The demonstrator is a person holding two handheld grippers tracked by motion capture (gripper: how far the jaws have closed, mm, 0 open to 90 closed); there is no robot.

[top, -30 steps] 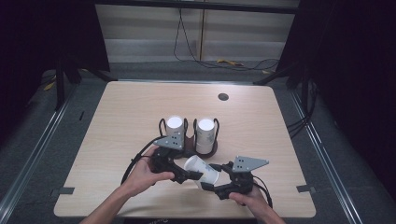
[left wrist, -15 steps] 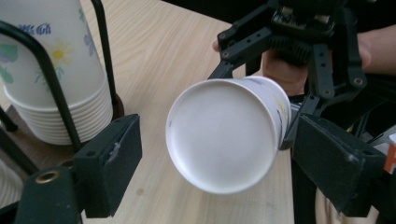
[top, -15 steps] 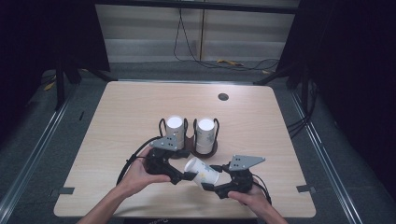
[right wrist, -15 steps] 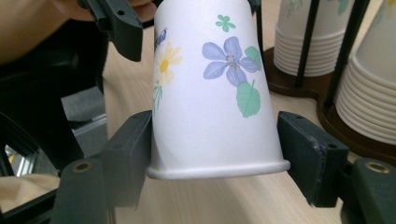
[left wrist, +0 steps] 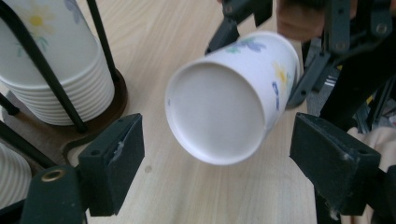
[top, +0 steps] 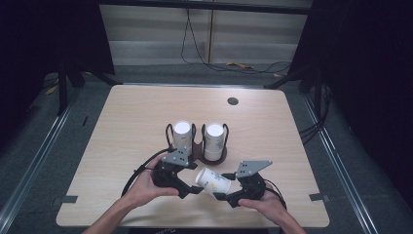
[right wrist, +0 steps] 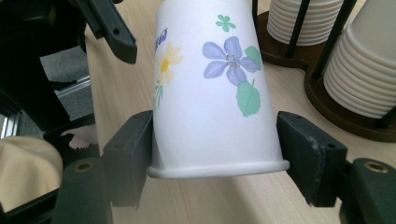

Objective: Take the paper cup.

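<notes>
A white paper cup [top: 213,181] printed with flowers lies tilted above the table's near edge, its bottom [left wrist: 219,116] facing my left gripper. My right gripper [top: 223,186] is shut on the cup [right wrist: 205,93] just above its rolled rim, one pad on each side. My left gripper [top: 194,180] is open, its jaws [left wrist: 217,158] standing either side of the cup's bottom without touching it. They have just been closing a little. Behind them a dark wire rack [top: 196,148] holds two stacks of the same cups [top: 182,136] [top: 214,139].
The rack's stacks stand close behind the grippers [left wrist: 56,70] [right wrist: 369,79]. A small round dark grommet [top: 233,101] sits in the wooden table [top: 131,122] at the far right. Black cables trail from both grippers toward the near edge.
My left gripper has drifted slightly toward the near edge. The cup and my right gripper have kept their place.
</notes>
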